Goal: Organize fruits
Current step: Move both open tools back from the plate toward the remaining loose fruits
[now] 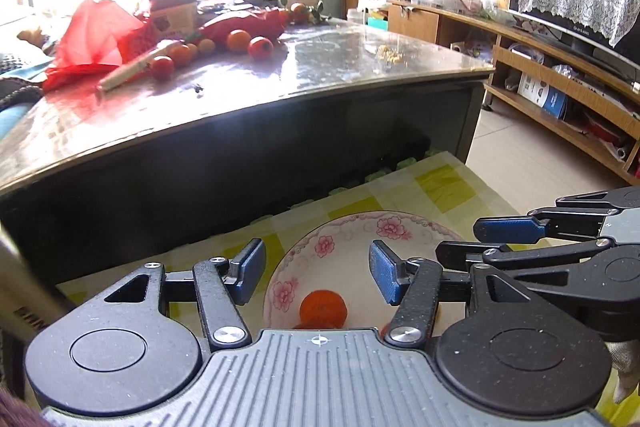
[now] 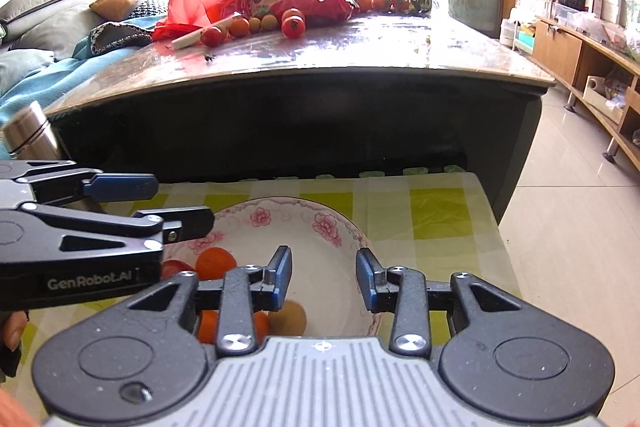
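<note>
Fruit, red and orange, lies far ahead on the glossy dark surface point(image 2: 360, 47); both claws, left point(image 1: 317, 273) and right point(image 2: 323, 277), hang released, empty, over the floral white bowl point(image 2: 340, 227), the left marginally nearer.

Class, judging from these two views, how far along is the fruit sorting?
Partly done. The flowered bowl already holds oranges and a yellowish fruit. Nothing is in hand: the left gripper and right gripper are open and empty above it. Left: the fruit on the table.
</note>
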Tool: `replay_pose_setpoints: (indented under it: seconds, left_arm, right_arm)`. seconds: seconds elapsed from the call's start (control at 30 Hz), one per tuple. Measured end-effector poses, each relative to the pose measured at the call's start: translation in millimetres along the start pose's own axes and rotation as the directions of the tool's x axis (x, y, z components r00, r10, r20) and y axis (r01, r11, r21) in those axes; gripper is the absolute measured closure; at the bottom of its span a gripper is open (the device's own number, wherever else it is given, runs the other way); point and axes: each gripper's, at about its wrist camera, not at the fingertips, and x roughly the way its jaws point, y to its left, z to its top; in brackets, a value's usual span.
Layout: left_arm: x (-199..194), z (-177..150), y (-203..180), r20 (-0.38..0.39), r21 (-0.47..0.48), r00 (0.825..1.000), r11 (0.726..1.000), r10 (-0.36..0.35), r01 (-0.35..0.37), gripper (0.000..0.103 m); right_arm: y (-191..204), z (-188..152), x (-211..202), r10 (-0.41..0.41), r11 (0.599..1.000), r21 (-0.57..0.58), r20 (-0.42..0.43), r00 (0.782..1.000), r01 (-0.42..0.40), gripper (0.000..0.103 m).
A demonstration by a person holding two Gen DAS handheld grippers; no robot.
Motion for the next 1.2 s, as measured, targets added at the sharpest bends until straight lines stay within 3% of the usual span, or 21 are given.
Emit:
replay_pose_setpoints:
  seconds: [0.63,0.93,1.2]
  left_arm:
    - [-84.5,-55.2,-7.2,-0.013,0.004,1.0,1.0,-0.012,0.012,0.035]
    - [-98.9,-80.6,-12.7,-0.019,0.017,1.0,1.0,-0.006,0.006,0.034]
    - [-85.5,-107.3,-9.0,-0.094,0.006,0.996,1.0,-0.003,0.004,0.034]
  right_arm:
    - [66.7,-48.6,-86.4,-0.057,0.993,-0.1,-0.024,0.998,0.055,0.058]
    - [74.5,-70.3,-93.3,-0.071,0.994,-0.092,-0.079,0.994,0.064,0.058]
    - [85.1,-91.3,-77.7,-0.097,0.988,-0.132,-0.161,0.982,0.076,0.058]
